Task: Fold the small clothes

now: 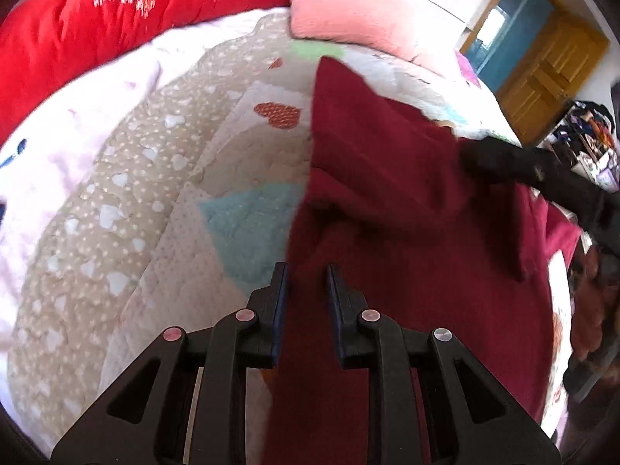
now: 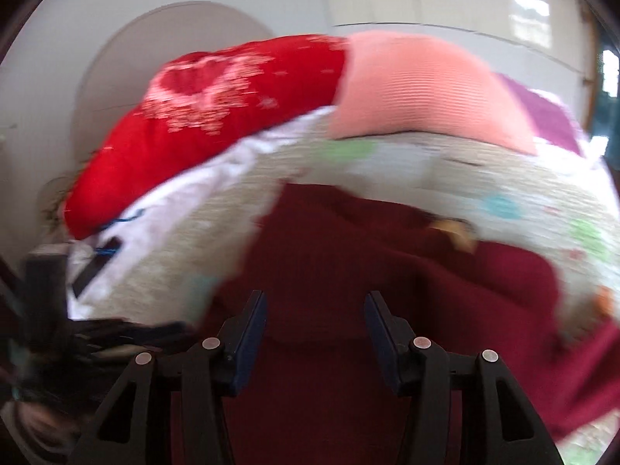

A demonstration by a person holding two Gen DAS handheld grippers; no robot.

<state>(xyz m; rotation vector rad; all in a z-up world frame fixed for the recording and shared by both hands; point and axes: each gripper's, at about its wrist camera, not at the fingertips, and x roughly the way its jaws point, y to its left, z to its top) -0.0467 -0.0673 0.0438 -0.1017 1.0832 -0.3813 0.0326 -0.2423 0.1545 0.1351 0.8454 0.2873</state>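
**Maroon garment down on the bed**

The maroon garment lies rumpled on the patchwork quilt, near the pink pillow. Left tongs stand slightly parted over its near edge; right tongs spread wide above it, gripping nothing.

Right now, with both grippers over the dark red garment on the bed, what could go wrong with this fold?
1. The left gripper has a narrow gap over the dark red garment, near its left edge; it may pinch the patchwork quilt too.
2. The right gripper is open above bunched folds, so a grab there could lock in creases.
3. The right view is blurred, so aim may be off.
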